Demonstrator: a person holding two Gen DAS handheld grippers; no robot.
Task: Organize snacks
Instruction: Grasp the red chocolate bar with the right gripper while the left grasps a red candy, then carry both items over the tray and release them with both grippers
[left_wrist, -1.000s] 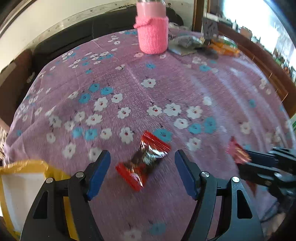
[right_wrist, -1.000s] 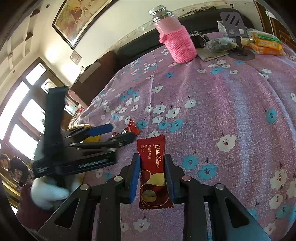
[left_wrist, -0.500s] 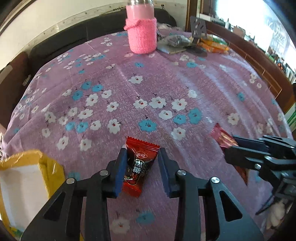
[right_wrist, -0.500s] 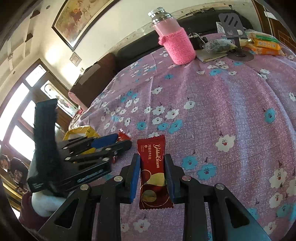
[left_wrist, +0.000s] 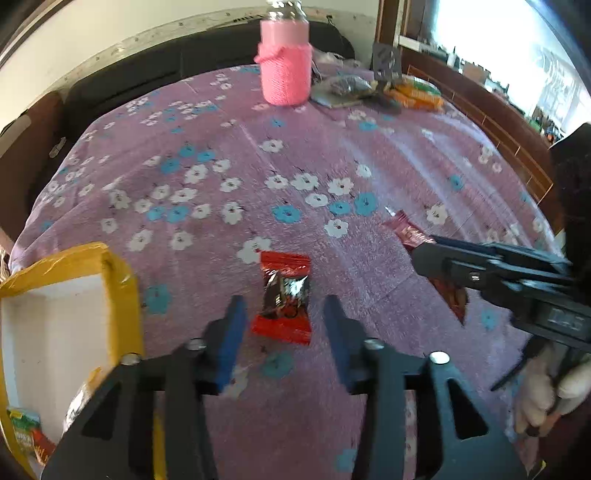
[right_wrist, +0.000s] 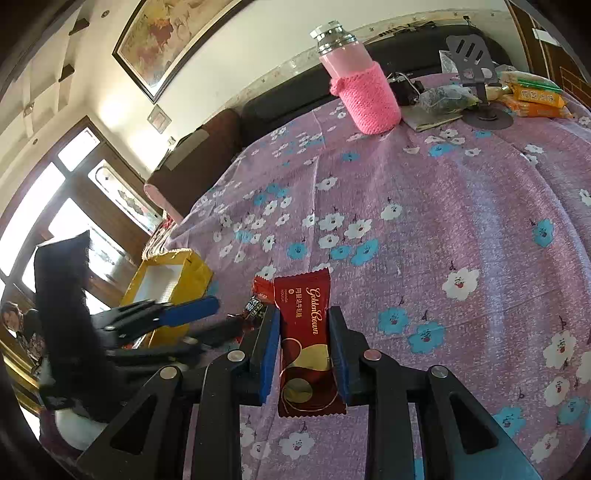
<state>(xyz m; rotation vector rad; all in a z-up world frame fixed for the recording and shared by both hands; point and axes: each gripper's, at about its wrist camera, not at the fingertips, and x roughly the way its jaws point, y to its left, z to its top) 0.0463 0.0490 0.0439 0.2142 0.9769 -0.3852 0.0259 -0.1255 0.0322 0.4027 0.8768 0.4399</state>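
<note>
Snack packets (left_wrist: 26, 437) lie inside the yellow box (left_wrist: 122, 295).

A table with a purple cloth (left_wrist: 332, 155) full of white and blue flowers carries everything. At its far end stands a pink bottle (left_wrist: 285, 70) in a knitted cover; just right of the bottle lie a flat book (right_wrist: 430, 120), a dark stand (right_wrist: 480, 110) and orange packets (left_wrist: 417, 96). Well in front of the bottle lies a small red candy (left_wrist: 284, 295), with a yellow box (left_wrist: 110, 295) left of it.
</note>
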